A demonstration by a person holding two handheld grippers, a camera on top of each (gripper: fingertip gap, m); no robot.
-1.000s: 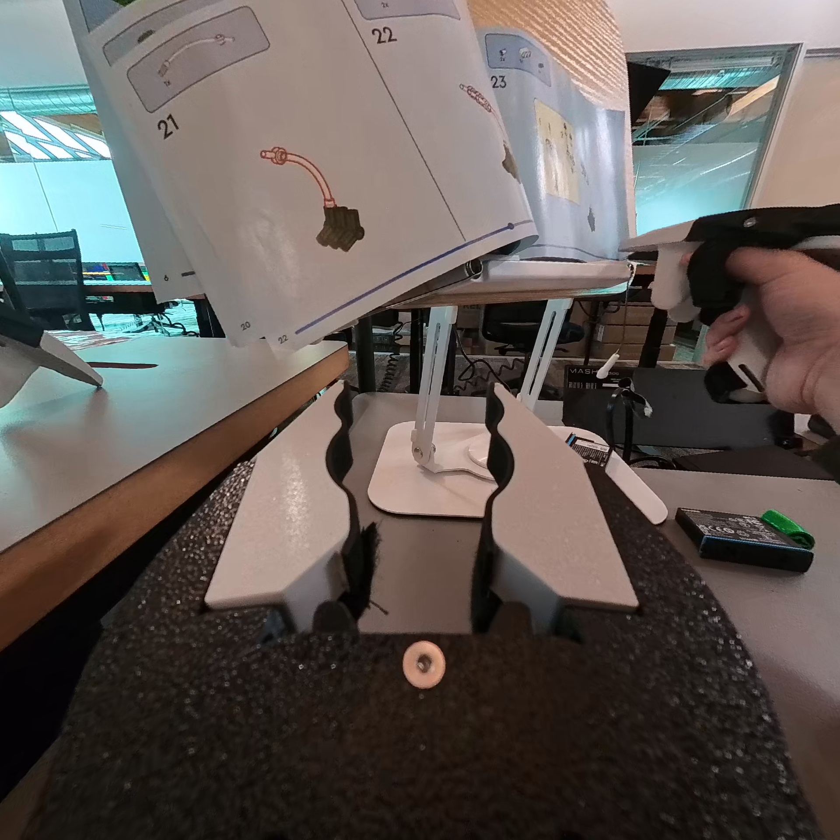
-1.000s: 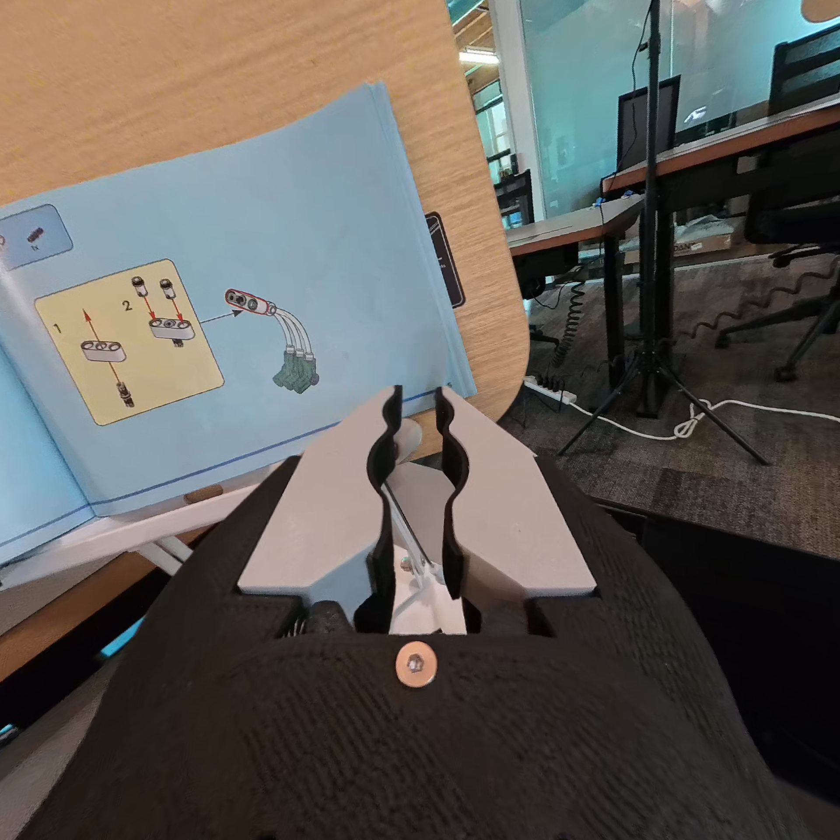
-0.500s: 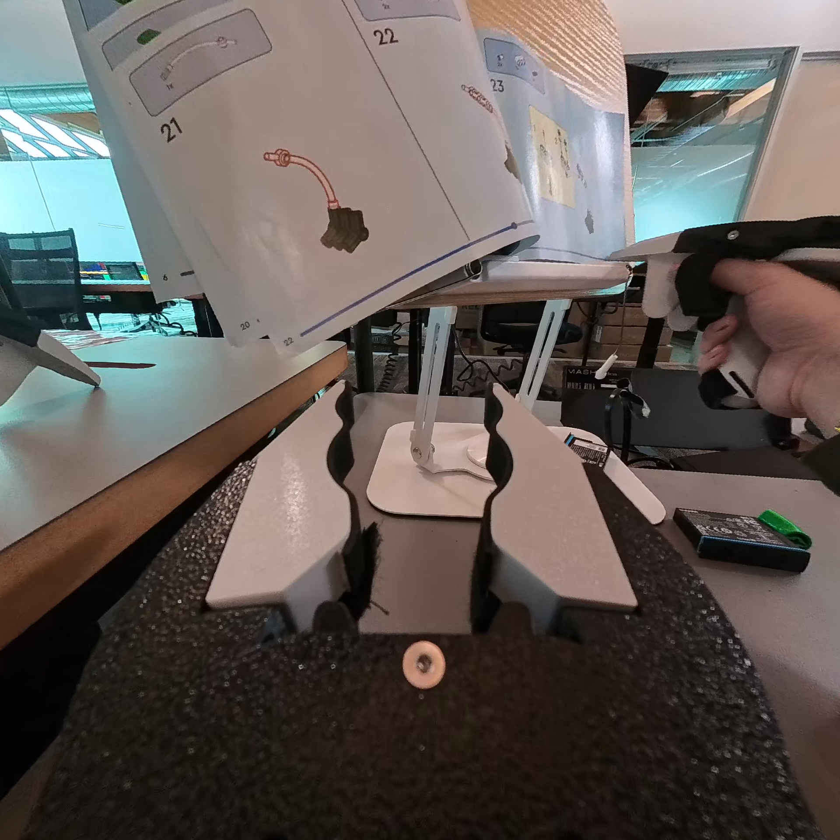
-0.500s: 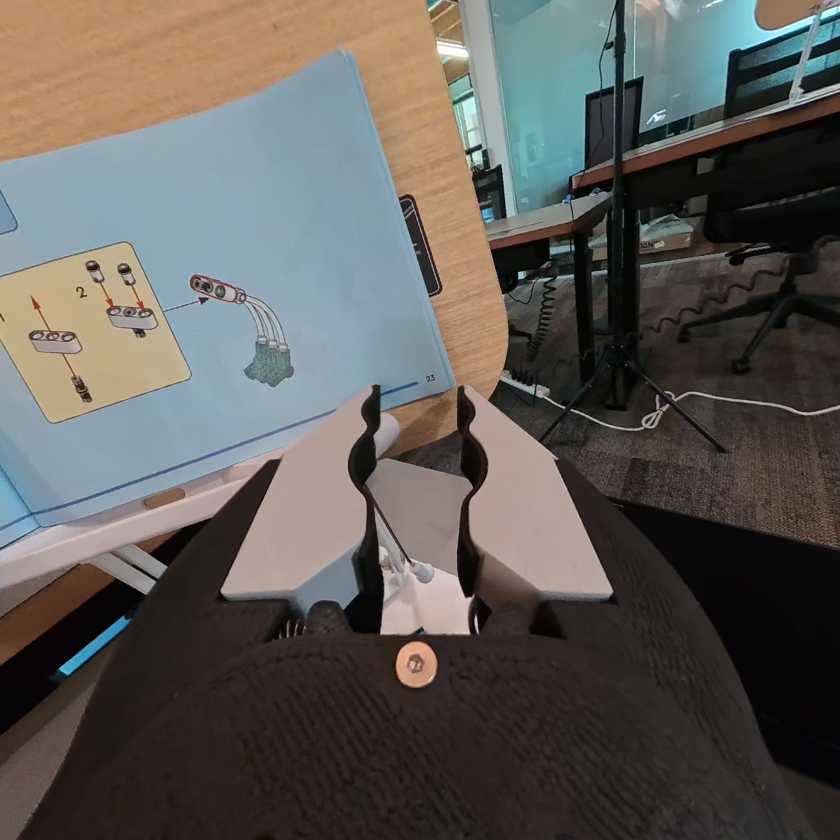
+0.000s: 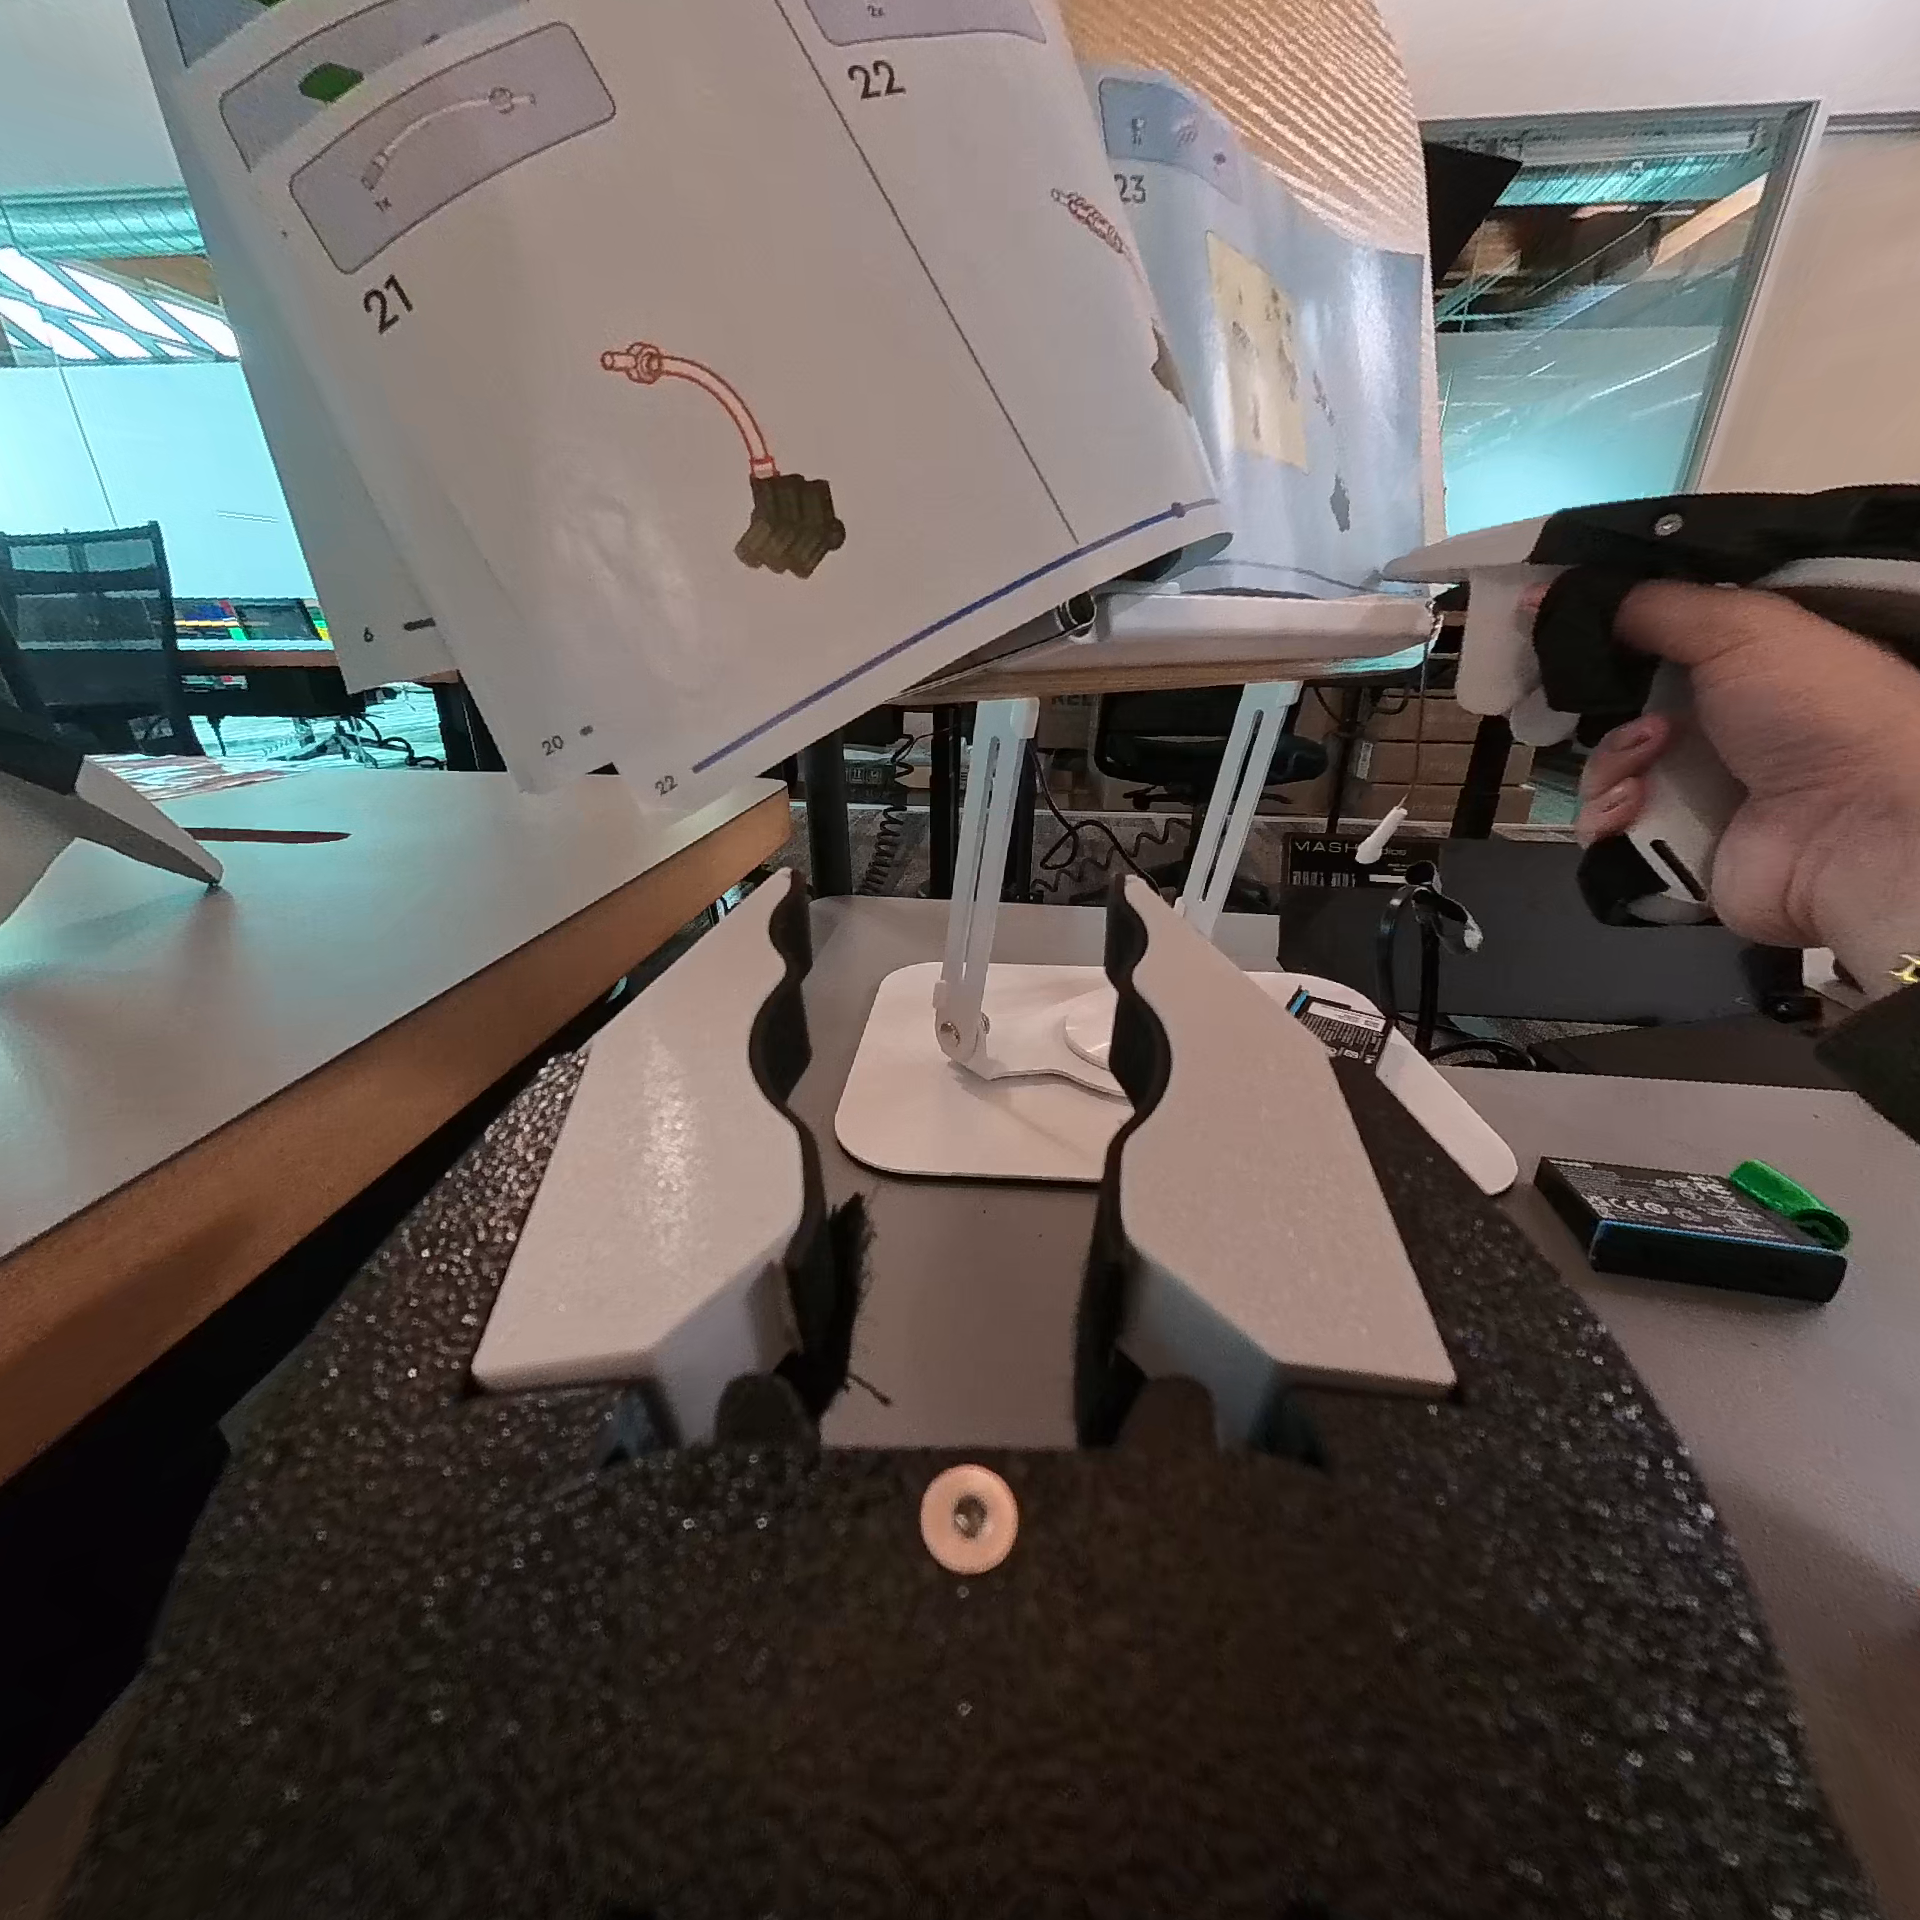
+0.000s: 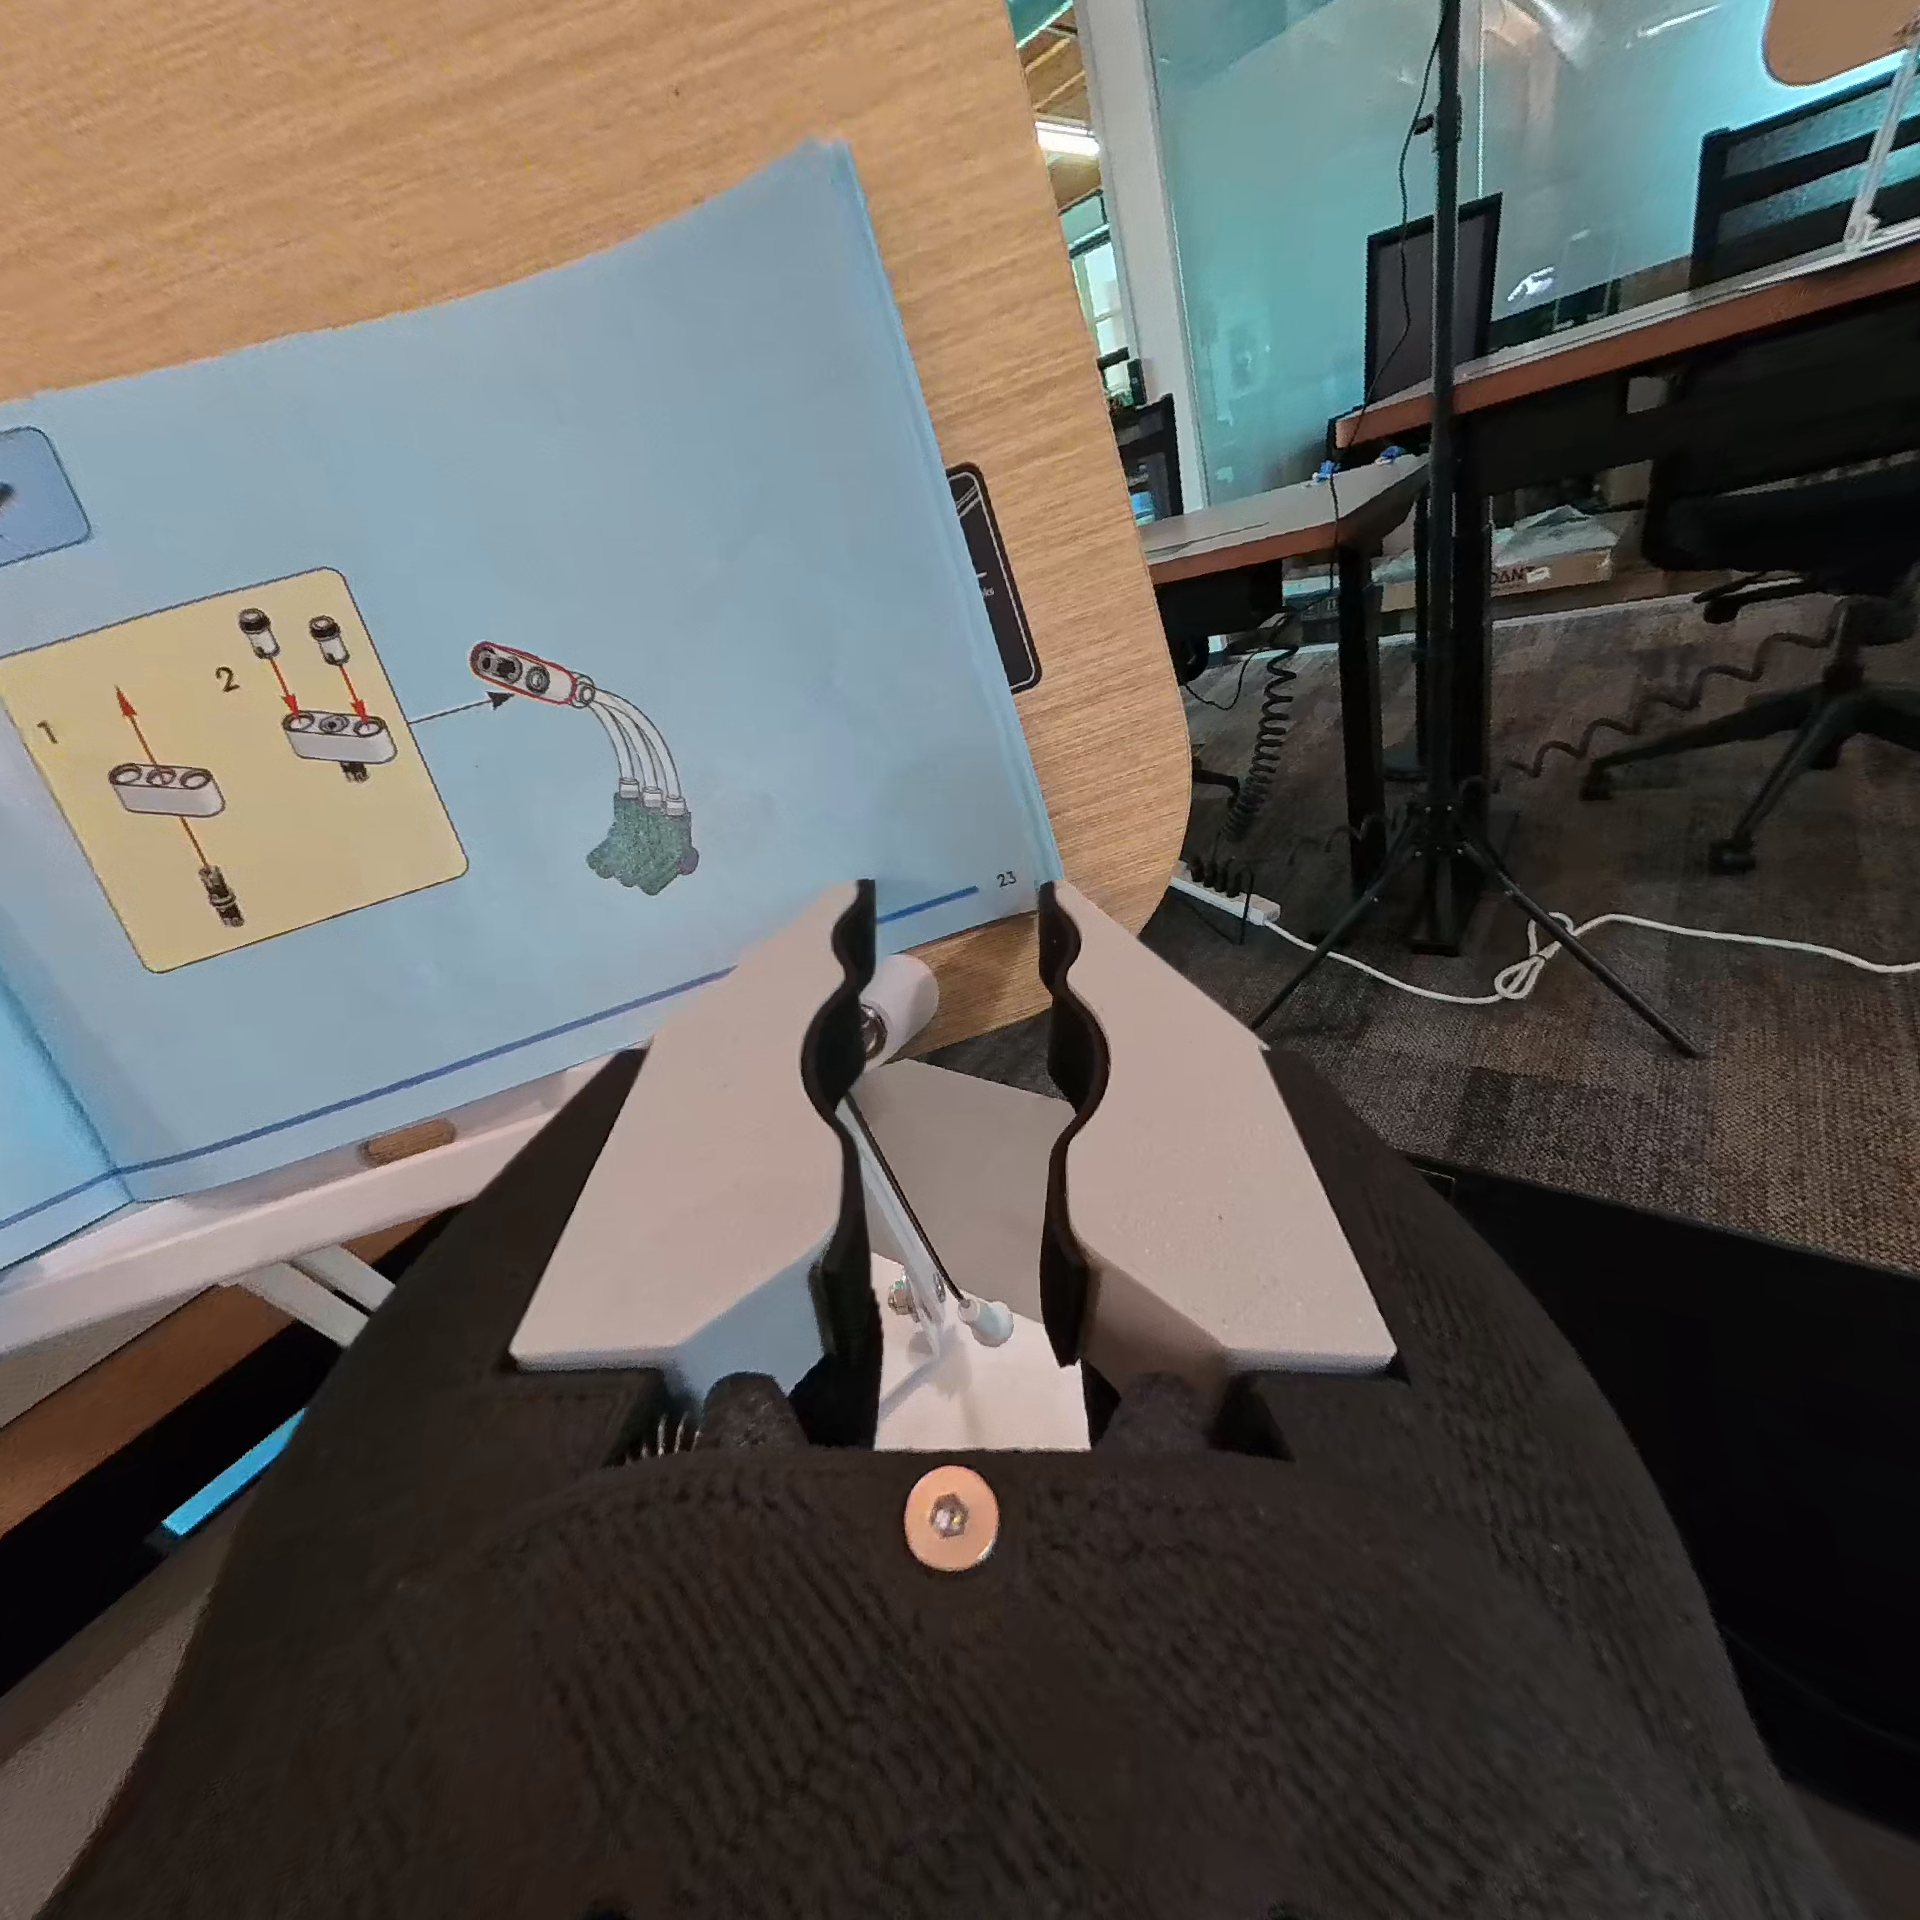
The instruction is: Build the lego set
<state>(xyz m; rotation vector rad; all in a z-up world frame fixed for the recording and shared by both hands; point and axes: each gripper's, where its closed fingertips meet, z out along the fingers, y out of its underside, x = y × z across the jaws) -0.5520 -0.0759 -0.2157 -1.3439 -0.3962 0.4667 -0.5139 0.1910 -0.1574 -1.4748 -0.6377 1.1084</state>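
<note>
Grey matte desk [image 5: 1714, 1455], curved paper booklet [image 5: 675, 364]

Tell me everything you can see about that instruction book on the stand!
The instruction book is a thin paper booklet lying open on a tilted wooden board held up by a white stand. Its pages are pale blue with drawn building steps, one inside a yellow box, and a blue line along the bottom. In the left wrist view some left-hand pages curl up and hang past the board's edge. The right gripper, jaws open, sits near its lower right corner, not gripping it.
</note>
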